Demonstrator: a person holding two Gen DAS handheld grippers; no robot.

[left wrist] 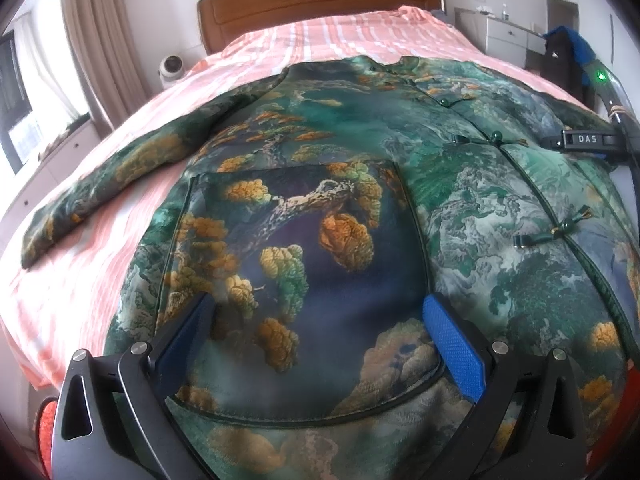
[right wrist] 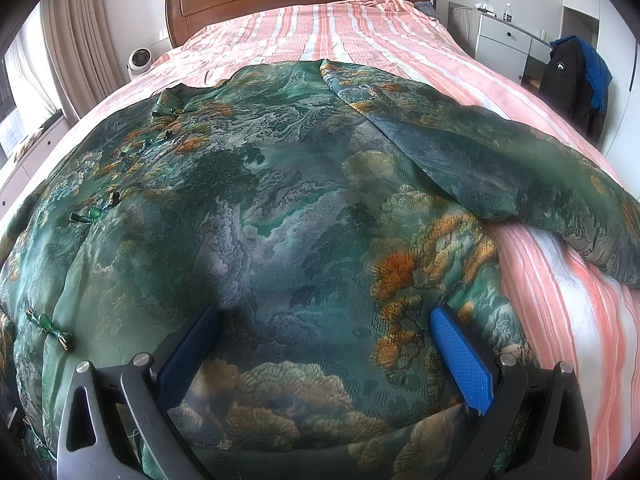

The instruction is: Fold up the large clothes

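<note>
Both claws gape wide and empty over the hem of the green landscape-print satin jacket (left wrist: pixel 320 184), spread flat on the pink striped bed (right wrist: pixel 340 28), collar toward upper frame: left claw (left wrist: pixel 324 320) over the pocket, right claw (right wrist: pixel 324 328) nearer the lower-right edge.

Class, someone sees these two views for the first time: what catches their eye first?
The green jacket printed with orange pine trees, spread flat and filling the pink striped bed. Next, the blue-padded jaws of the left gripper and right gripper, open above its hem.
</note>
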